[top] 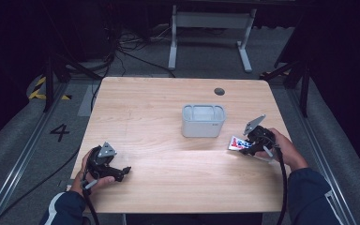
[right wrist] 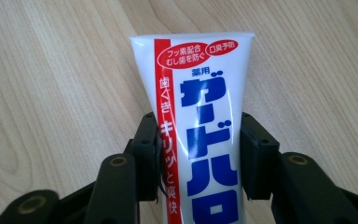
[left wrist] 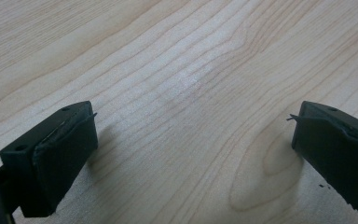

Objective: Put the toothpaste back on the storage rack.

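A white toothpaste tube with blue and red print lies on the wooden table at the right. My right gripper is shut on it, with a jaw pressed against each side of the tube's body. In the high view the tube sticks out left of the right gripper, close to the table top. My left gripper rests at the table's front left. Its jaws stand wide open over bare wood, with nothing between them.
A grey rectangular bin stands open-topped just left of and beyond the tube. A dark round hole sits near the table's far edge. A white table frame stands on the floor behind.
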The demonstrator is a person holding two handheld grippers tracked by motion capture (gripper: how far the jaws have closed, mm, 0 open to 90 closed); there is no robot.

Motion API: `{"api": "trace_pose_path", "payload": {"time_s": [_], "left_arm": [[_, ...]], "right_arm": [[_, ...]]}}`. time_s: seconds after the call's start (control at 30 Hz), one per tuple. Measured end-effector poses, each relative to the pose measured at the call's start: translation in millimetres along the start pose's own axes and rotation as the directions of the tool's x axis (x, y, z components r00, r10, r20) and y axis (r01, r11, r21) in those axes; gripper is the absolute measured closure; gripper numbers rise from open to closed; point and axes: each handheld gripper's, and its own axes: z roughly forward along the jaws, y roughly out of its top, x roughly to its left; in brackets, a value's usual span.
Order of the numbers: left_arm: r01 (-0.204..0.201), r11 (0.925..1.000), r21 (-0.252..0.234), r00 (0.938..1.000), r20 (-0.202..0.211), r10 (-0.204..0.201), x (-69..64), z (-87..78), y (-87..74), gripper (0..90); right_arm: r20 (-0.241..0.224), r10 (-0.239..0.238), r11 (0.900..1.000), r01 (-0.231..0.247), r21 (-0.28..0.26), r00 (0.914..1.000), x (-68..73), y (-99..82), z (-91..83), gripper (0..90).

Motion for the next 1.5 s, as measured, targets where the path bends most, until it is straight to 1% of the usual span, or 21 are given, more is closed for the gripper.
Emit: {"api": "trace_pose_path", "payload": {"time_s": [0.07,0.1,0.13,0.23,0.27,0.4,0.47,0.53,0.6,0.67,0.8,1.17,1.23,1.3,1.37,1.43,1.5], "left_arm": [[-0.008,1.0,-0.001,1.0,-0.002,0.008,0.5,0.0,0.2,0.6],[-0.005,1.0,-0.002,1.0,0.0,0.005,0.4,0.1,0.1,0.6],[0.007,1.0,-0.001,1.0,0.006,-0.007,-0.4,0.5,-0.1,0.6],[0.005,1.0,0.0,1.0,0.005,-0.005,-0.3,0.6,0.1,0.6],[0.006,1.0,0.0,1.0,0.006,-0.006,-0.3,0.6,0.1,0.6],[0.006,1.0,-0.001,1.0,0.005,-0.006,-0.3,0.6,0.1,0.6],[0.006,1.0,-0.001,1.0,0.006,-0.006,-0.3,0.6,0.1,0.6],[0.008,1.0,-0.001,1.0,0.004,-0.008,-0.4,0.6,0.1,0.6],[0.007,1.0,-0.004,0.9999,0.009,-0.007,-0.4,1.1,0.3,0.6],[0.003,1.0,0.002,1.0,0.008,-0.003,0.0,0.7,0.8,0.6],[0.001,1.0,0.004,1.0,0.01,-0.001,0.2,0.7,1.0,0.6],[0.001,1.0,0.002,1.0,0.009,-0.001,0.1,0.9,0.9,0.6],[0.001,1.0,0.002,1.0,0.009,-0.001,0.1,0.8,0.9,0.6],[0.001,1.0,0.004,1.0,0.01,-0.001,0.1,0.7,0.9,0.6],[0.001,1.0,0.003,1.0,0.009,-0.001,0.2,0.7,1.0,0.6],[0.001,1.0,0.002,1.0,0.009,-0.001,0.1,0.8,0.9,0.6],[0.001,1.0,0.004,1.0,0.01,-0.001,0.1,0.7,1.0,0.6]], "right_arm": [[-0.001,0.006,1.0,-0.006,-0.007,1.0,0.6,-0.2,-0.7,58.5],[0.001,0.014,0.9998,-0.014,-0.017,0.9999,1.3,-0.8,-1.2,58.8],[-0.006,0.017,0.9993,-0.017,-0.033,0.9998,3.3,-2.0,-2.3,59.4],[-0.011,0.015,0.9992,-0.016,-0.037,0.9998,4.6,-2.8,-3.4,59.7],[0.0,0.013,0.9989,-0.013,-0.045,0.9999,5.4,-4.4,-4.7,60.3],[-0.002,0.033,0.9967,-0.033,-0.074,0.9995,4.1,-9.5,-8.3,60.9],[0.004,0.04,0.9962,-0.04,-0.077,0.9992,4.1,-10.6,-9.1,61.1],[0.006,0.055,0.9933,-0.054,-0.102,0.9985,2.3,-14.2,-11.8,61.4],[0.001,0.06,0.9924,-0.06,-0.108,0.9982,1.8,-15.1,-13.1,61.4],[0.012,0.07,0.99,-0.068,-0.123,0.9975,1.6,-16.4,-13.9,61.6],[0.014,0.081,0.9852,-0.078,-0.152,0.9966,0.7,-19.3,-17.4,61.7],[0.006,0.113,0.9638,-0.108,-0.244,0.9936,0.1,-26.6,-31.9,62.8],[0.008,0.114,0.9614,-0.108,-0.253,0.9935,-0.3,-27.8,-33.6,63.0],[0.011,0.114,0.9567,-0.107,-0.271,0.9934,-0.4,-29.0,-35.8,63.4],[0.008,0.117,0.948,-0.109,-0.299,0.9931,-1.3,-30.5,-39.8,63.6],[0.011,0.121,0.9364,-0.11,-0.333,0.9926,-2.0,-32.4,-45.2,63.8],[0.026,0.125,0.9294,-0.108,-0.353,0.9918,-1.9,-33.7,-50.2,63.9]]}}
